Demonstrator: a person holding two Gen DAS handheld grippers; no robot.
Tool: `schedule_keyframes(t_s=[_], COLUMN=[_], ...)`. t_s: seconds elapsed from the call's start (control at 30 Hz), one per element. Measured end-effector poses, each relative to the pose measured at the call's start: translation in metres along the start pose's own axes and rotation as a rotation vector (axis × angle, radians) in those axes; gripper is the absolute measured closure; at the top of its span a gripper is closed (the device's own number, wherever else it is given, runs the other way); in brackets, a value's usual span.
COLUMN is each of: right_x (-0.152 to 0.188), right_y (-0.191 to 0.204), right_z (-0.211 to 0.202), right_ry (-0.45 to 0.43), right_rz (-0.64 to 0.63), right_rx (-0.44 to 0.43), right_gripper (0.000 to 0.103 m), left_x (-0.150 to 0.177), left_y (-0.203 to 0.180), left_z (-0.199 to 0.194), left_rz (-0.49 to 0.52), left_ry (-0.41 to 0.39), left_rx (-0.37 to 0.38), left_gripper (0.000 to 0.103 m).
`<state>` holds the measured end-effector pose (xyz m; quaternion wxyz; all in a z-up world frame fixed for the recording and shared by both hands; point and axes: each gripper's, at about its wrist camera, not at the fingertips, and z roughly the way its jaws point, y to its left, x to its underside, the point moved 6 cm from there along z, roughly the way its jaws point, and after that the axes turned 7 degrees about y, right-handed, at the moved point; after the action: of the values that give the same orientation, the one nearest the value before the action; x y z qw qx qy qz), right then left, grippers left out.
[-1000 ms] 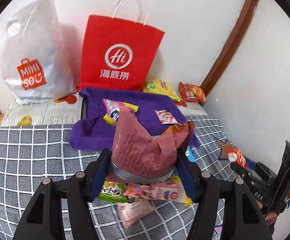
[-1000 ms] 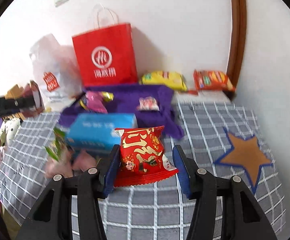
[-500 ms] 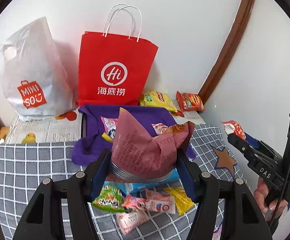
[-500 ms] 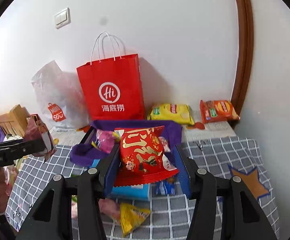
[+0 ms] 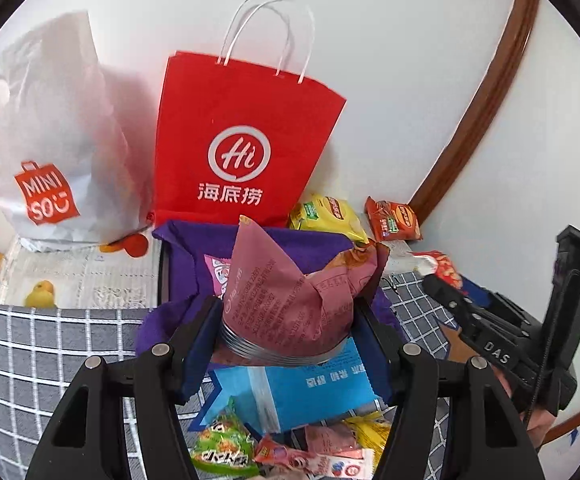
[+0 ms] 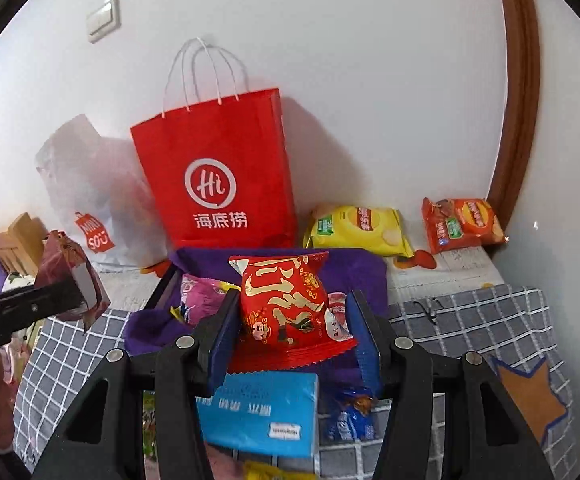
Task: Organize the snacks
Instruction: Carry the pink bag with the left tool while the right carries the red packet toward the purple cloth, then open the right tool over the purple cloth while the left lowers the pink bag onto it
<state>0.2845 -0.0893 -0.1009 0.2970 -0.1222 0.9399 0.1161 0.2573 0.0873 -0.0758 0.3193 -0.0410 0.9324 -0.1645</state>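
Left tongs (image 5: 287,330) clenched on a pink pack (image 5: 290,300), held aloft above the blue box (image 5: 310,388); right tongs (image 6: 294,336) clenched on a red pack (image 6: 285,304), likewise raised, just short of the purple-lined tray (image 6: 354,268). Judged mid-task, both packs on the way to that tray and neither dropped yet. Already lying in the tray: a pink-and-white pack (image 6: 199,298) and a smaller white-and-red one (image 6: 336,314), partly hidden. Left to sort, by the look of it: a green pack (image 5: 221,448) and other small packs near the front of the checked cloth (image 5: 49,344), a blue pack (image 6: 350,416) beside the box, plus a yellow chip bag (image 6: 358,228) and an orange chip bag (image 6: 462,224) against the wall. Readable writing: "Hi" and "海底捞" on the red bag (image 5: 241,140); "MINI SO" on the white bag (image 5: 45,140); "DAS" on the other tongs' body, seen from the left wrist. Fine print on the pink pack and mirrored characters on the box too small to make out; large gold characters on the red pack not legible.
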Motion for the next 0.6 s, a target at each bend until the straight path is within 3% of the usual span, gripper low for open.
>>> schedule_keyframes(t_s=[0.13,0.3,0.33,0.37,0.53,0.6], right_x=[-0.001,0.003,0.007,0.01,0.018,0.019], right_y=[0.003,0.0,0.0,-0.001,-0.014,-0.02], right_z=[0.026,0.054,0.063,0.068,0.078,0.076], right_ry=[0.008,0.03,0.046,0.059,0.083,0.084], right_rz=[-0.013,-0.019,-0.025,-0.027,0.0,-0.002], right_rx=[0.011,0.019,0.01,0.003,-0.03,-0.014], right_gripper=[0.051,0.073,0.083,0.085,0.084,0.076], left_x=[0.006,0.015,0.017,0.018,0.025,0.026], left_y=[0.014,0.022,0.023,0.024,0.032,0.035], left_z=[0.022,0.038,0.042,0.045,0.055,0.058], left_rz=[-0.026,-0.019,-0.024,-0.024,-0.037,-0.048], left_ry=[0.02,0.023,0.032,0.04,0.061,0.07], left_rx=[0.017,0.008,0.013,0.02,0.02,0.022], left_gripper=[0.041,0.041,0.041,0.041,0.041,0.041])
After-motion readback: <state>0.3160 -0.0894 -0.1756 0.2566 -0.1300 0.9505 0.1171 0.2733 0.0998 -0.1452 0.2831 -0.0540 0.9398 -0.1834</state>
